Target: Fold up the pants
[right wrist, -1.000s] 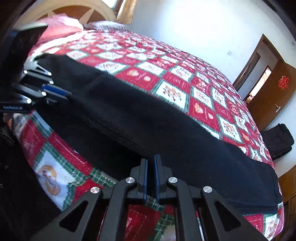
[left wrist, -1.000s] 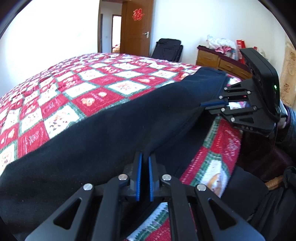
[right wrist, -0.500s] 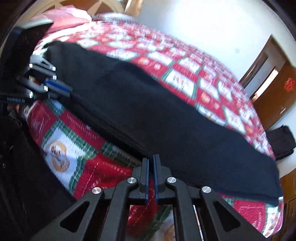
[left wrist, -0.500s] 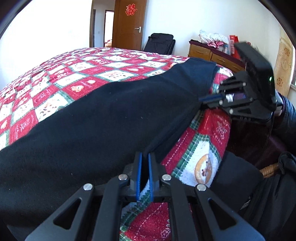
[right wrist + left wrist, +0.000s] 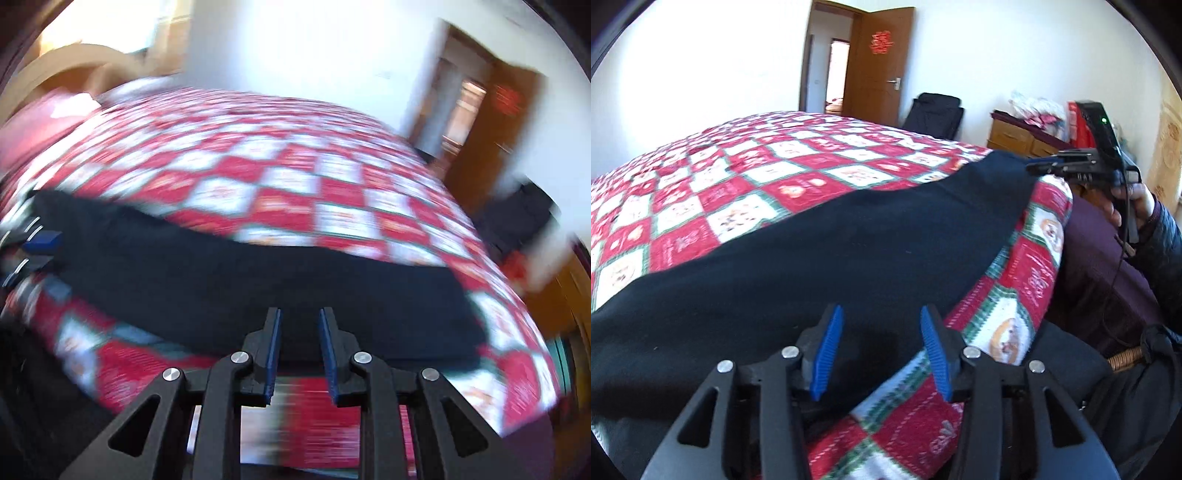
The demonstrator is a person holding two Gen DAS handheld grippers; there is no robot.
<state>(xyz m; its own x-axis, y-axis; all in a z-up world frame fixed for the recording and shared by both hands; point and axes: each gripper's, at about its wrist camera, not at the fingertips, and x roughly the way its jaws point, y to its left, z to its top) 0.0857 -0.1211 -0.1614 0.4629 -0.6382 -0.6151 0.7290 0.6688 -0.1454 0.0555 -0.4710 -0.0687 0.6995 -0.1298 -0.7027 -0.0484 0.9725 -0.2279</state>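
Black pants (image 5: pixel 820 266) lie as a long flat band along the near edge of the bed. My left gripper (image 5: pixel 882 332) hovers over their near end. Its blue pads (image 5: pixel 827 354) are spreading apart, with cloth lying below the gap and neither pad pressing on it. In the blurred right wrist view the pants (image 5: pixel 258 288) stretch across in front of my right gripper (image 5: pixel 299 332). Its jaws are opening too, with nothing pinched. The right gripper (image 5: pixel 1039 167) also shows by the pants' far end, and the left gripper (image 5: pixel 37 240) at the far left.
A red and white checked quilt (image 5: pixel 738 206) covers the bed. A person's hand (image 5: pixel 1137 206) holds the right gripper beside the bed. Behind stand an open wooden door (image 5: pixel 882 62), a black bag (image 5: pixel 934 114) and a dresser (image 5: pixel 1015 136). The headboard (image 5: pixel 74 62) is at the left.
Both grippers were shut on the pants' near edge; now both have parted their jaws and let go. The right gripper has pulled back and rolled, which blurs its view.
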